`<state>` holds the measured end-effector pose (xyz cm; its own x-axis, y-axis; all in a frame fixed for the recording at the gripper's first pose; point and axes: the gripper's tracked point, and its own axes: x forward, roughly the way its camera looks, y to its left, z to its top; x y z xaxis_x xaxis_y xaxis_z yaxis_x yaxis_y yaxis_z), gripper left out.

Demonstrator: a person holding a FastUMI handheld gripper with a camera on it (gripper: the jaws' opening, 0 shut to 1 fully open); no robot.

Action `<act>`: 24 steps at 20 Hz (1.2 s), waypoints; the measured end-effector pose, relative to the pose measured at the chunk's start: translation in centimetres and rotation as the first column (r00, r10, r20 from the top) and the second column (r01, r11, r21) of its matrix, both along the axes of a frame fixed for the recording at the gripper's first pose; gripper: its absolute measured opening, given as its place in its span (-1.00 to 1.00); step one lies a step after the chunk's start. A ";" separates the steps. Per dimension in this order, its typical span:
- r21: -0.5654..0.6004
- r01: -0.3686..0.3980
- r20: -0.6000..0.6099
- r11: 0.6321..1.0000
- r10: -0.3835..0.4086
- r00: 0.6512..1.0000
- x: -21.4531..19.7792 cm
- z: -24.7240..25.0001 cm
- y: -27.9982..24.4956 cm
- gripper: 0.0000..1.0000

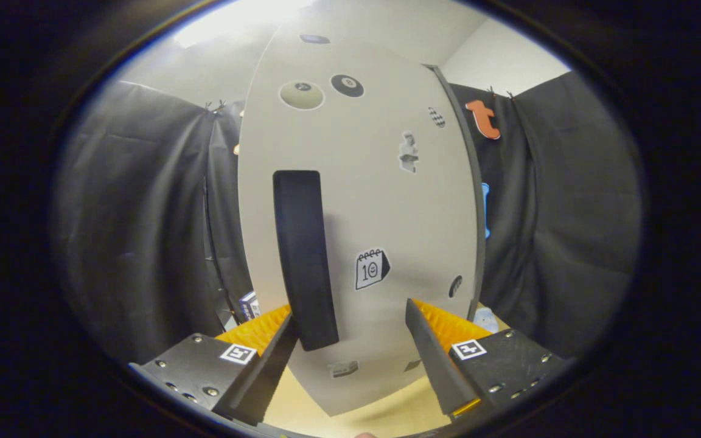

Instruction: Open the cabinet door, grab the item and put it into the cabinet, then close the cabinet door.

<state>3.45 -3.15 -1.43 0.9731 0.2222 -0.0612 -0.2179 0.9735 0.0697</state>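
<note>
A pale cabinet door [381,201] with several stickers stands upright right in front of me, seen close up. A tall black handle [302,255] runs down its left half. My gripper [350,316] is open, its fingers spread wide just short of the door. The lower end of the handle sits just inside the left finger [265,340], with a wide gap to the right finger [435,340]. Whether the left finger touches the handle I cannot tell. The item for the cabinet I cannot pick out for sure.
The cabinet rests on a light wooden tabletop [381,413]. Black cloth hangs on both sides. A small box [249,304] peeks out at the door's lower left edge, and a pale object [485,317] lies at its lower right.
</note>
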 end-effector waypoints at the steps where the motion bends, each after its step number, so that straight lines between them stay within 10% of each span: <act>1: -0.003 -0.006 0.002 1.000 0.006 1.000 0.8 0.0 0.7 1.00; 24: -0.007 0.069 0.047 0.998 -0.069 0.997 15.6 -1.5 10.0 1.00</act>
